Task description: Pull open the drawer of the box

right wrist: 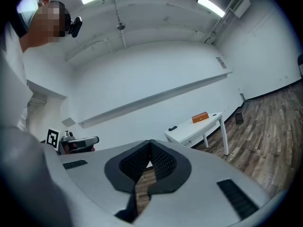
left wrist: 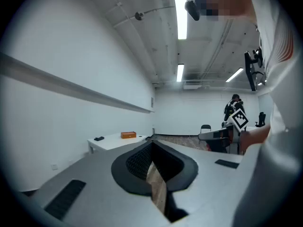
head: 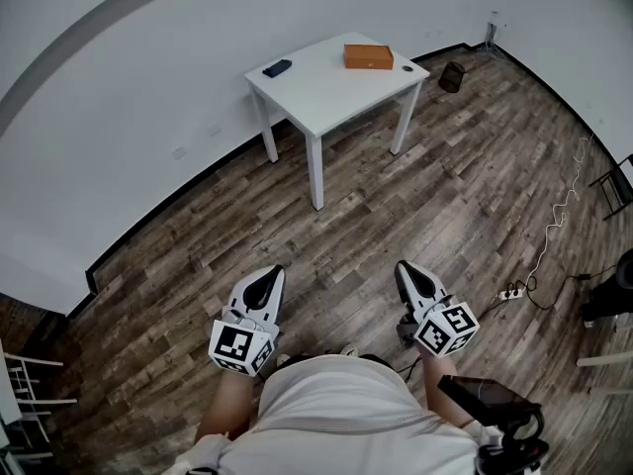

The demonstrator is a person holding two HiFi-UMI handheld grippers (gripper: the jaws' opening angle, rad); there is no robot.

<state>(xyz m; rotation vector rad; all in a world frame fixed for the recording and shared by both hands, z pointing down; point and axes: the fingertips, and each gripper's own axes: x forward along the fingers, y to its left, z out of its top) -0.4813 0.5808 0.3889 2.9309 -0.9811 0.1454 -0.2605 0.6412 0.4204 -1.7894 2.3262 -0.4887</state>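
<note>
The orange box (head: 368, 56) lies on the far side of a white table (head: 326, 92), several steps ahead of me across the wooden floor. My left gripper (head: 267, 277) and right gripper (head: 405, 270) are held low near my waist, pointing toward the table and far from it. Both have their jaws together with nothing between them. In the left gripper view the box (left wrist: 128, 135) is small beyond the left gripper (left wrist: 152, 143). The right gripper view shows the box (right wrist: 200, 117) on the table (right wrist: 191, 130) past the right gripper (right wrist: 150, 143).
A dark flat device (head: 277, 68) and a small dark object (head: 408, 68) also lie on the table. A black bin (head: 452, 76) stands by the wall behind it. A power strip with white cable (head: 511, 292) lies on the floor at right, near a chair (head: 617, 182).
</note>
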